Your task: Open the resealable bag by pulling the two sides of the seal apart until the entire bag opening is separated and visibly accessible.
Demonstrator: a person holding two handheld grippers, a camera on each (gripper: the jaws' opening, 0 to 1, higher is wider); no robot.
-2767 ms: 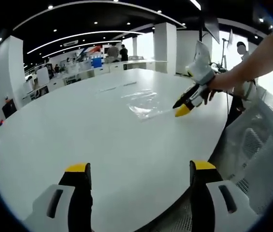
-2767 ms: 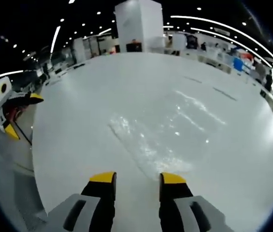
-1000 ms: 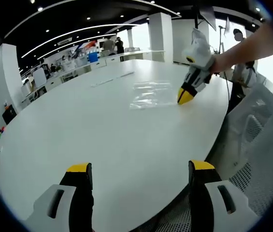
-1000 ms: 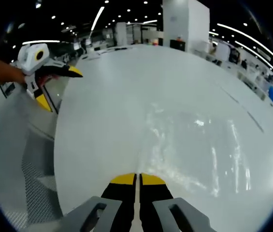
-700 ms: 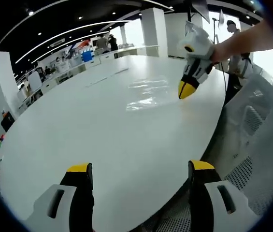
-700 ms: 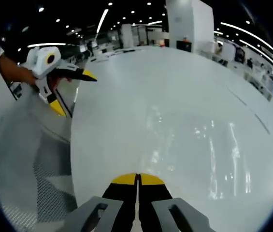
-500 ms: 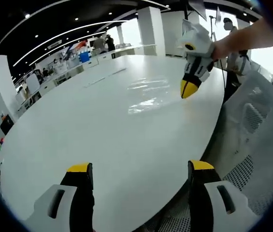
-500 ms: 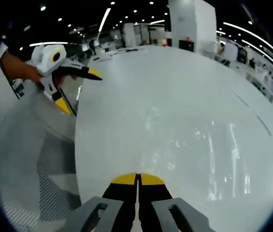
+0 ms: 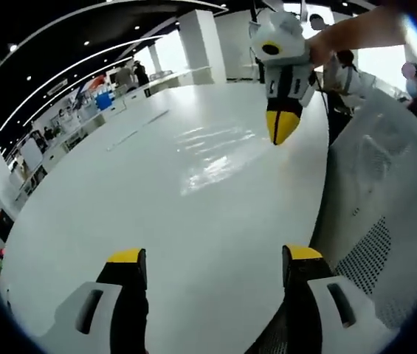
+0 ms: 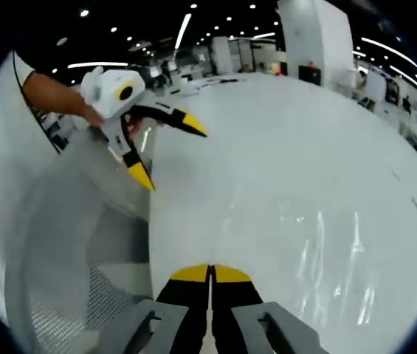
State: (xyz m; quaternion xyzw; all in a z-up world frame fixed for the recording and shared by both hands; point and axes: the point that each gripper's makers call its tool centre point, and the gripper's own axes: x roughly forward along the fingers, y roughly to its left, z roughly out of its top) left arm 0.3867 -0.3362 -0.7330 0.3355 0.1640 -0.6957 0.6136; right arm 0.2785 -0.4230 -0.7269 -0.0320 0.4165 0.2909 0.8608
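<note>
The clear resealable bag [image 9: 212, 150] lies flat on the white round table [image 9: 105, 214], showing mostly as glare. My right gripper [image 9: 280, 131] comes in from the upper right, shut, its yellow tips at the bag's near edge. In the right gripper view its jaws [image 10: 209, 273] are pressed together with the bag's sheen [image 10: 326, 247] spreading away to the right; the thin film between them is hard to make out. My left gripper [image 9: 215, 255] stands wide open over the table's rim with nothing in it. From the right gripper view it [image 10: 170, 152] hangs open by the table edge, held by a hand.
A grey mesh chair [image 9: 385, 214] stands against the table's edge; its back [image 10: 68, 258] is also close by in the right gripper view. A white pillar [image 9: 197, 40] and desks with people [image 9: 123, 74] are far behind the table.
The right gripper closed at the bag's edge and has stayed shut. The two grippers have come closer together, and both views have swung towards the table's edge.
</note>
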